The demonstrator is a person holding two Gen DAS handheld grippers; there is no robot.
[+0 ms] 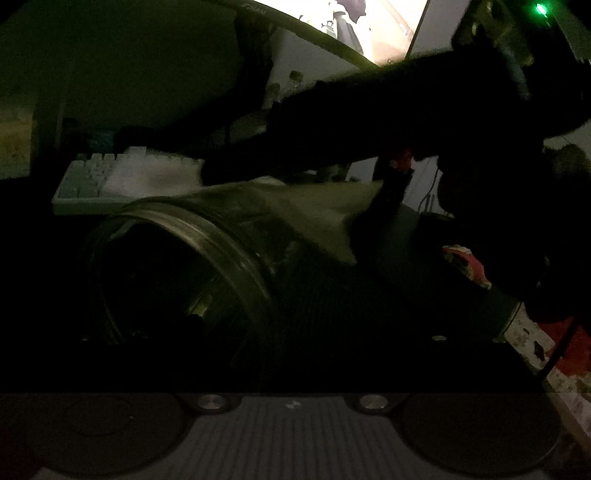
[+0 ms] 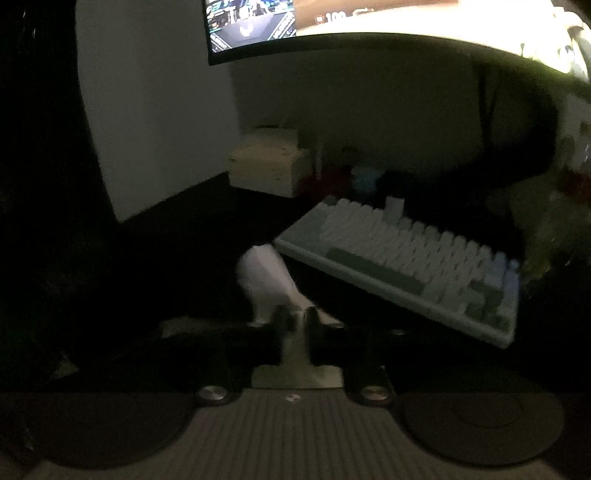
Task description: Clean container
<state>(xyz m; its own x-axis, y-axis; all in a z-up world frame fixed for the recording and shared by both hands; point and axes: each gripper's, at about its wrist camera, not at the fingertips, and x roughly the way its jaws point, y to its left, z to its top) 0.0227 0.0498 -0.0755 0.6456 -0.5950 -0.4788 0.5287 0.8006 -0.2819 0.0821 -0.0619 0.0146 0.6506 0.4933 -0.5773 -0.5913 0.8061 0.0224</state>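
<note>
The scene is very dark. In the left wrist view a clear glass jar [image 1: 192,266] lies tilted, its wide mouth facing the camera at lower left. My left gripper [image 1: 280,280] is shut on it, and the right finger [image 1: 461,266] lies along the jar's side; the left finger is lost in shadow. A pale cloth [image 1: 317,214] drapes over the jar's upper side. My right gripper [image 1: 388,192] reaches in from the upper right and pinches that cloth. In the right wrist view the right gripper [image 2: 297,325] is shut on the white cloth [image 2: 266,284], which sticks out ahead of the fingers.
A pale keyboard [image 2: 406,258] lies slantwise on the dark desk, also behind the jar as the keyboard [image 1: 88,181]. A lit monitor [image 2: 369,22] hangs above. A light box [image 2: 266,166] stands by the wall. A red patterned cover [image 1: 554,354] lies at the right.
</note>
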